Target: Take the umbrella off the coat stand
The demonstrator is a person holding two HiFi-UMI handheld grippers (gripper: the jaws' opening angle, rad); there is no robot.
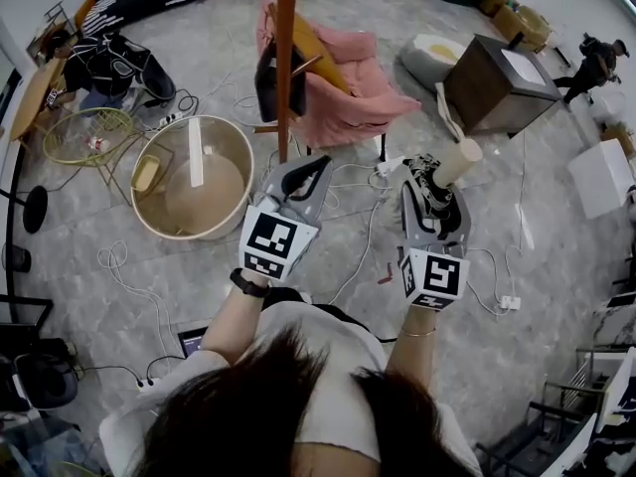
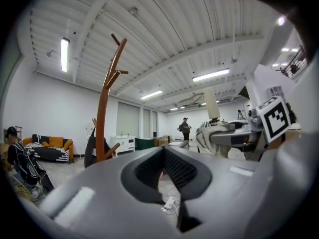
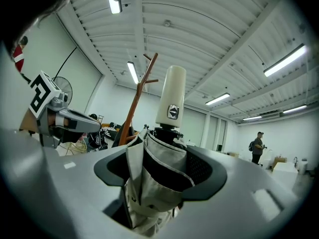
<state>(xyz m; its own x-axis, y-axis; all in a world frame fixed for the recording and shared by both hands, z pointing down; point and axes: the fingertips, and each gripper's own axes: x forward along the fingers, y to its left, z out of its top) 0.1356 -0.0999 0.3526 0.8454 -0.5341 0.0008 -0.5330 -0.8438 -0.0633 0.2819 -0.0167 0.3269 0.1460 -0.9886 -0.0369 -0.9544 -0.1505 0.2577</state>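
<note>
I am holding the right tongs (image 1: 435, 182) out level in front of me, and they are gripping the folded umbrella (image 1: 437, 195); in the right gripper view the jaws of these tongs (image 3: 159, 168) are standing wide apart, pressed against the bundled pale and black fabric of the umbrella (image 3: 154, 183), which is filling the gap between them; its cream handle (image 3: 171, 96) is sticking out past the jaw tips and pointing upward. The umbrella is hanging off nothing now; it is sitting in my right tongs, clear of the coat stand (image 1: 286, 58), which is rising ahead of me and to the left over the grey floor; in the right gripper view the coat stand (image 3: 134, 103) is showing behind the handle and to its left.

I am holding the left tongs (image 1: 316, 172) beside the right ones, nearer the stand; in the left gripper view the jaws of these tongs (image 2: 162, 176) are standing a little apart with nothing between them, only floor and a white plug showing through the narrow gap; the coat stand (image 2: 103, 118) is rising at the left of that view, with something dark (image 2: 92, 151) hanging low on it.

A pink armchair (image 1: 343, 87) is standing just behind the stand; a round tub (image 1: 243, 147) is lying to its left; cables are trailing across the floor; a person (image 3: 257, 146) is standing far off across the room.
</note>
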